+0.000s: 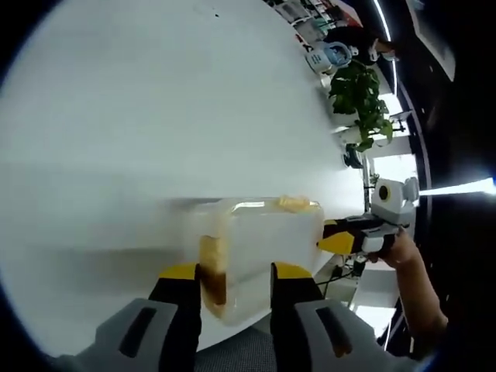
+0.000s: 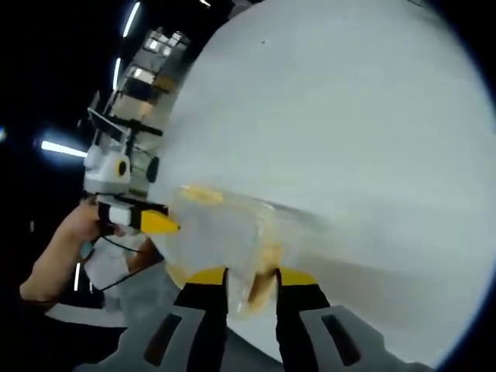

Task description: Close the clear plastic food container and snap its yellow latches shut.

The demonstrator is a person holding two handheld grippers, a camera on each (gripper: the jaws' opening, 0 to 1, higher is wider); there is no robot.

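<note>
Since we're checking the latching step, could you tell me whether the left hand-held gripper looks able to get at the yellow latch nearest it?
Probably yes: the left hand-held gripper already straddles the container, with the yellow latch between its open jaws.

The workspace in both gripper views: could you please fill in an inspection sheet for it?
Surface: white table, bare where visible; its edge runs close to the container.
Job's things: clear plastic food container near the table edge, with yellow latches on its sides; motion blur hides whether the lid is fully seated or the latches snapped.
Clutter: nothing seen on the table.
Grippers: left gripper has its yellow-tipped jaws on either side of one end of the container; right gripper likewise at the opposite end. Contact unclear.
Cables: a thin dark cable hangs below the left gripper's handle.
Surroundings: potted plant beyond the table; ceiling strip lights; a person's hand.
</note>
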